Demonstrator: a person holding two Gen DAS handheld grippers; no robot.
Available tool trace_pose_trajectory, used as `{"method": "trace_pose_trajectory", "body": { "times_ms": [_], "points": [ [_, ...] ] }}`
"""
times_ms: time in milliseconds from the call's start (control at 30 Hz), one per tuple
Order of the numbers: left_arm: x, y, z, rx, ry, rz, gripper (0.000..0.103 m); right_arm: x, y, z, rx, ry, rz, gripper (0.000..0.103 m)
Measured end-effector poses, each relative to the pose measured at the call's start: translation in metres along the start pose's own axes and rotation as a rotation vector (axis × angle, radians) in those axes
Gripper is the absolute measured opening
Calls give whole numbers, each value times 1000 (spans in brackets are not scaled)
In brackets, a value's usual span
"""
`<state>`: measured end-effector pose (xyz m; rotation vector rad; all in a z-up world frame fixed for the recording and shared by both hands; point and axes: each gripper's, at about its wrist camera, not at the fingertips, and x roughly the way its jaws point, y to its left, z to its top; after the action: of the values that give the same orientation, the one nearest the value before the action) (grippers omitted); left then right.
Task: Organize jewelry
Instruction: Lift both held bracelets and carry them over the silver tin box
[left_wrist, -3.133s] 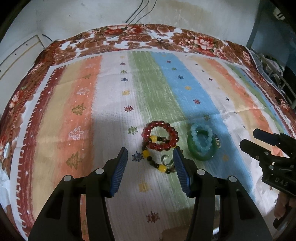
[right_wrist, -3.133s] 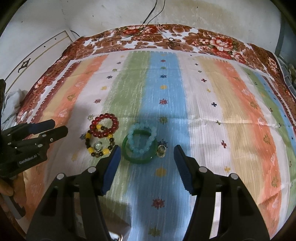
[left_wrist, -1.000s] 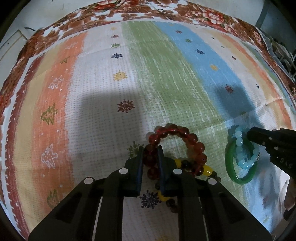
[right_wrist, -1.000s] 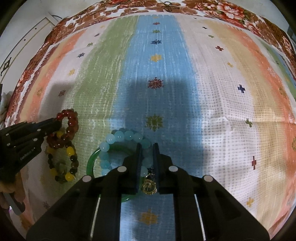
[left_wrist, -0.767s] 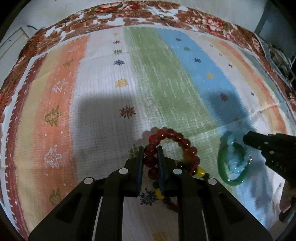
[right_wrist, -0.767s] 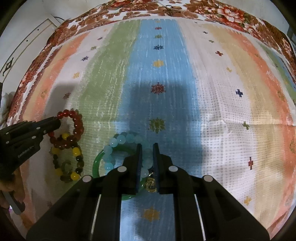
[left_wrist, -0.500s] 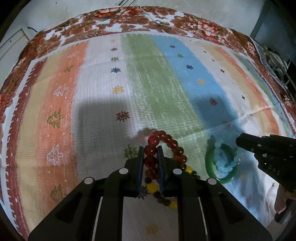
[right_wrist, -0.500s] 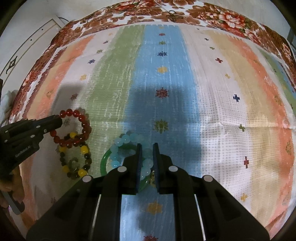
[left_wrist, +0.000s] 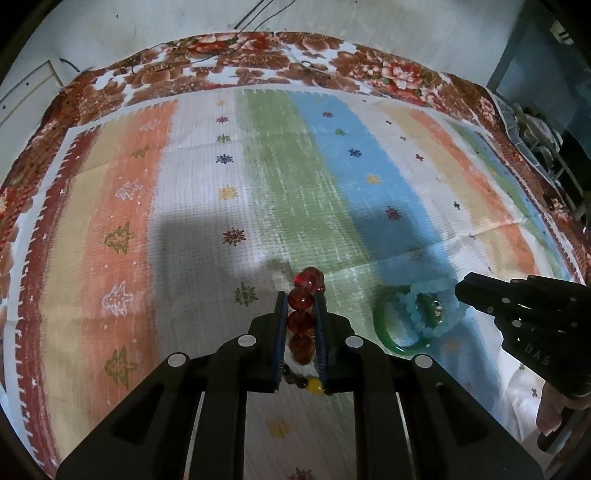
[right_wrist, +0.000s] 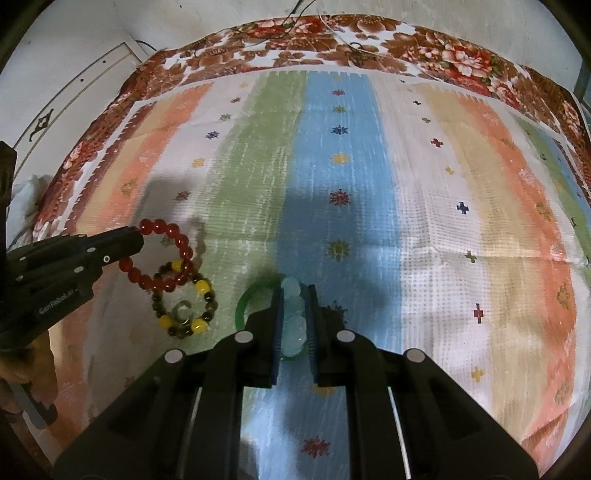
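My left gripper (left_wrist: 300, 301) is shut on a red bead bracelet (left_wrist: 301, 308) and holds it lifted off the cloth; it also shows in the right wrist view (right_wrist: 162, 258). My right gripper (right_wrist: 293, 295) is shut on a light-blue bead bracelet (right_wrist: 293, 325), seen too in the left wrist view (left_wrist: 430, 308). A green bangle (right_wrist: 245, 302) lies under the blue bracelet (left_wrist: 388, 332). A dark bead bracelet with yellow beads (right_wrist: 184, 306) lies on the cloth, with a small ring inside it.
A striped cloth (right_wrist: 369, 147) with a floral border covers the surface. The other gripper shows at the edge of each view: the left (right_wrist: 125, 240), the right (left_wrist: 465, 290). Clutter stands beyond the cloth's far right edge (left_wrist: 535, 129).
Both grippers closed on their bracelets about a second ago. Since then both have risen and pulled back; the red bracelet now hangs clear of the dark bracelet.
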<state>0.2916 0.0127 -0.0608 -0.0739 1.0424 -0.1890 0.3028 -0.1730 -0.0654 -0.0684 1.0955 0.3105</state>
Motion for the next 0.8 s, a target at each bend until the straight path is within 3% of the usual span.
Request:
{"method": "trace_pose_trajectory", "body": {
  "times_ms": [800],
  "points": [
    [-71, -15, -30, -15, -105, -43, 13, -64, 23, -25, -34, -85, 42, 13]
  ]
}}
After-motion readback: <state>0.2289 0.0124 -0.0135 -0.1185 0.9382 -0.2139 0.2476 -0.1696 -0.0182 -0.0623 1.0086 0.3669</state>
